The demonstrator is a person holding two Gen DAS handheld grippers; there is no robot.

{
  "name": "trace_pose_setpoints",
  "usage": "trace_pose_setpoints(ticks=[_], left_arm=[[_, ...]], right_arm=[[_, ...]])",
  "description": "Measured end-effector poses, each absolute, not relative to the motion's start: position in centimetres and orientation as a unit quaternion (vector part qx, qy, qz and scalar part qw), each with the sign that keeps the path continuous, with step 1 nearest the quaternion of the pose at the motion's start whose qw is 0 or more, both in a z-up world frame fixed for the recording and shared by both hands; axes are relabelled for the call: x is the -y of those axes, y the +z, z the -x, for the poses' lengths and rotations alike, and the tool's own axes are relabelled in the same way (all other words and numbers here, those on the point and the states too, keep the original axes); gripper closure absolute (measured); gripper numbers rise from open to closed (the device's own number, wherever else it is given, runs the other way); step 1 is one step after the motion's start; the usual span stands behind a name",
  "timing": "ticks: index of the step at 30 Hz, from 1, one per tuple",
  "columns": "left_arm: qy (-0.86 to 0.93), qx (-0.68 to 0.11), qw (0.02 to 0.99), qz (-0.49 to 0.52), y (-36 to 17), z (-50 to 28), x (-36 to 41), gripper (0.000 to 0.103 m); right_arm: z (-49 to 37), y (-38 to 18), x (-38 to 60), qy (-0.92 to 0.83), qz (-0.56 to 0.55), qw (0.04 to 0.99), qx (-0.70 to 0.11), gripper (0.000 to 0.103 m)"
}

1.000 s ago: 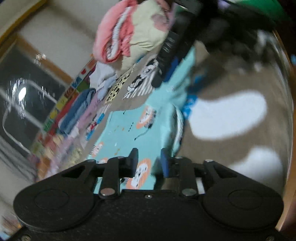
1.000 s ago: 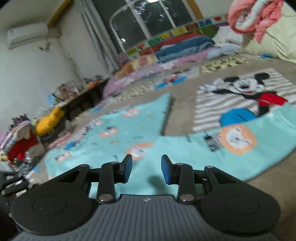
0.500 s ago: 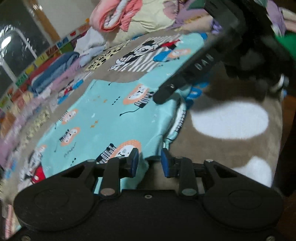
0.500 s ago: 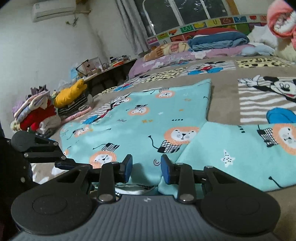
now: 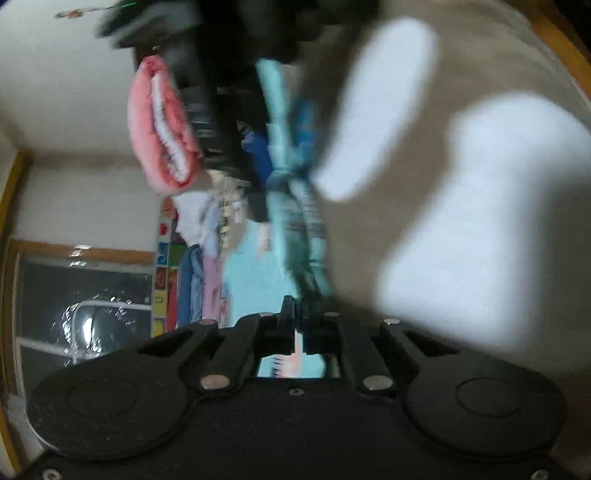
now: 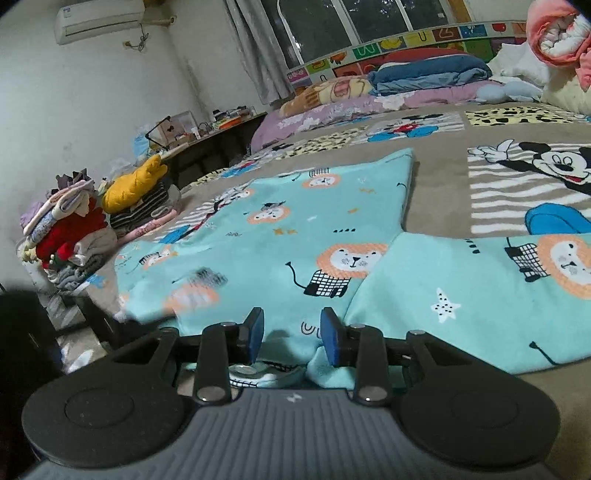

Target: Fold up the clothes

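Note:
A teal garment [image 6: 332, 221] printed with orange lions lies spread flat on the brown cartoon blanket [image 6: 436, 177]. My right gripper [image 6: 291, 332] is open, low over the garment's near edge, with cloth and a striped collar under the gap. The left wrist view is rolled sideways and blurred. There the left gripper [image 5: 300, 325] has its fingers drawn close on a bunched strip of the teal garment [image 5: 295, 221], which runs away from the jaws. The garment's near left corner [image 6: 192, 288] looks blurred and raised.
Stacks of folded clothes [image 6: 70, 229] and a yellow item [image 6: 133, 184] sit at the bed's left side. Rolled bedding [image 6: 424, 74] lines the window wall. A pink bundle [image 6: 557, 33] lies at the far right. A dark blurred shape [image 5: 221, 74] crosses the left view.
The left gripper has closed on the garment's edge and rolled sharply sideways, pulling cloth with it. The right gripper stays open and has crept slightly forward over the near edge.

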State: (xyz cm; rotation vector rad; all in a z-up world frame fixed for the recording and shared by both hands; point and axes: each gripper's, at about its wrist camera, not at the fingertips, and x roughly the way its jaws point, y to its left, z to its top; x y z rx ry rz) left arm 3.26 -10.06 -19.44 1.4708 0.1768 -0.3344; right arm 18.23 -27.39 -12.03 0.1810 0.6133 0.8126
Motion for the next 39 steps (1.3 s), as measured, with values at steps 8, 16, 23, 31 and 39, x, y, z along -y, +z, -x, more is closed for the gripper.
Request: trace_pose_setpoints(ticks=[8,16,23,31,39], left_arm=[[-0.175,-0.158,0.77,-0.593,-16.9,-2.0,9.6,0.097],[-0.161,-0.23,0.917,-0.283,-8.9,-5.8,8.9,0.097],[-0.16,-0.289,0.927,-0.177,-12.8,-10.9,9.8,0.098],[-0.148,-0.267,0.924,-0.232,-13.6,-10.3,11.0,0.098],[-0.133,-0.278,0.939,-0.155,-13.4,-10.6,9.4,0.098]], right_arm=[[-17.3,-11.9,26.9,0.382,-0.022,0.876,-0.292,0.067],[-16.7,-11.7,27.0,0.383,-0.004,0.879,-0.285,0.067],[-16.8,-12.2,26.8,0.378,0.0,0.878,-0.293,0.061],[-16.8,-12.1,26.8,0.377,0.0,0.877,-0.298,0.061],[-15.2,-11.1,26.5,0.384,0.021,0.886,-0.258,0.066]])
